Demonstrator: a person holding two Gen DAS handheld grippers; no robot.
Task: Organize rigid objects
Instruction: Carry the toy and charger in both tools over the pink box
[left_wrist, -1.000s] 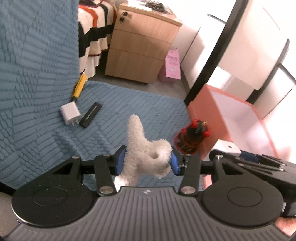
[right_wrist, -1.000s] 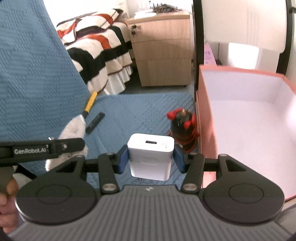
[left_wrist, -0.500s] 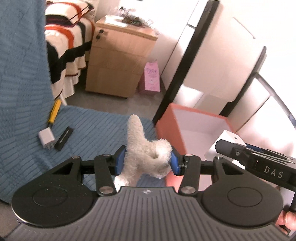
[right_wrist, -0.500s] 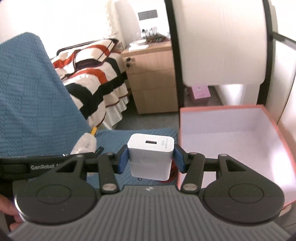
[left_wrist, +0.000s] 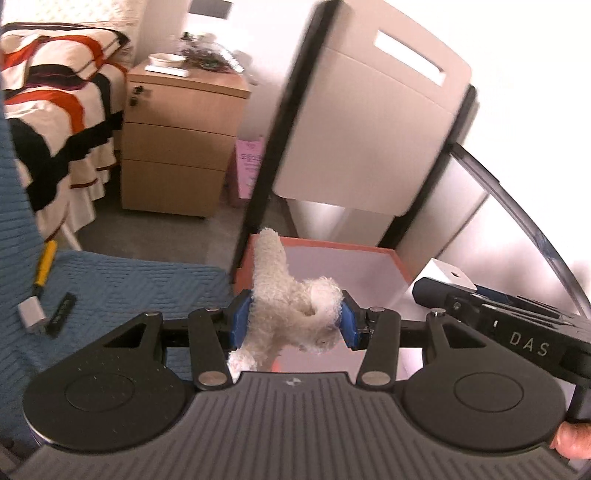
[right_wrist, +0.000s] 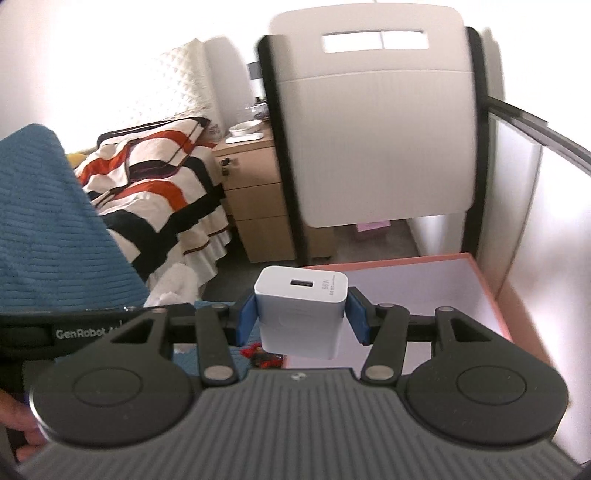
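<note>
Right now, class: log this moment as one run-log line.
left gripper: shut on white plush toy | right gripper: shut on white charger | both beside the open pink box | nothing dropped in yet

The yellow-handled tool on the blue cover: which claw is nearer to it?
Left. The left claw is just right of the yellow-handled tool; the right claw is farther right, over the orange box.

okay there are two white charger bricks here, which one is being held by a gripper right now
The white charger with the port facing the camera, clamped between the right gripper's jaws by the orange box. The other charger lies on the blue blanket.
</note>
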